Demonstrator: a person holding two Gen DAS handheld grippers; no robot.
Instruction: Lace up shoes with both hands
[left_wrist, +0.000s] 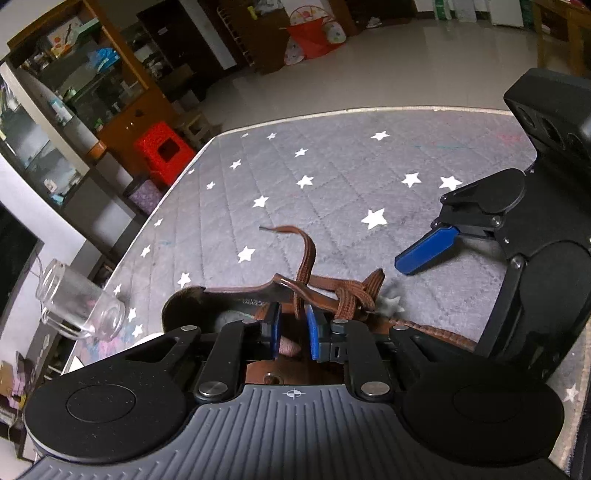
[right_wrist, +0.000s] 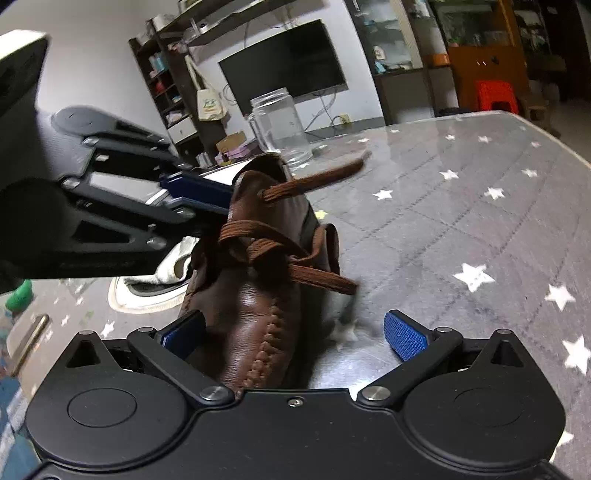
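— Brown leather first: the shoe (right_wrist: 255, 295) lies on the table with its toe toward the right gripper (right_wrist: 295, 332) and its heel opening toward the left gripper (left_wrist: 293, 328), so its long axis runs from one tool to the other.

— And the fingers?

— Right ones are spread wide and empty, straddling the toe, one pad (right_wrist: 404, 339) out over bare cloth. Left ones stand narrowly parted at the tongue end; a strand of lace (left_wrist: 306, 258) rises out of the gap between them, but whether they pinch it I cannot tell.

— Which is nearer the loose ends?

— I'd judge the left, sitting right at the crossed laces. One free end (right_wrist: 332, 171) sticks out of an upper eyelet to the shoe's side; the other (right_wrist: 325, 280) trails off over the vamp, on the right tool's open side.

— Beyond the shoe?

— Grey quilted cloth with white stars (left_wrist: 369, 177) covers the table. A clear glass jar (right_wrist: 280, 125) stands near its edge behind the heel. Farther off, a dark television (right_wrist: 284, 66), shelving, a red plastic stool (left_wrist: 162, 151), pale tiled floor.
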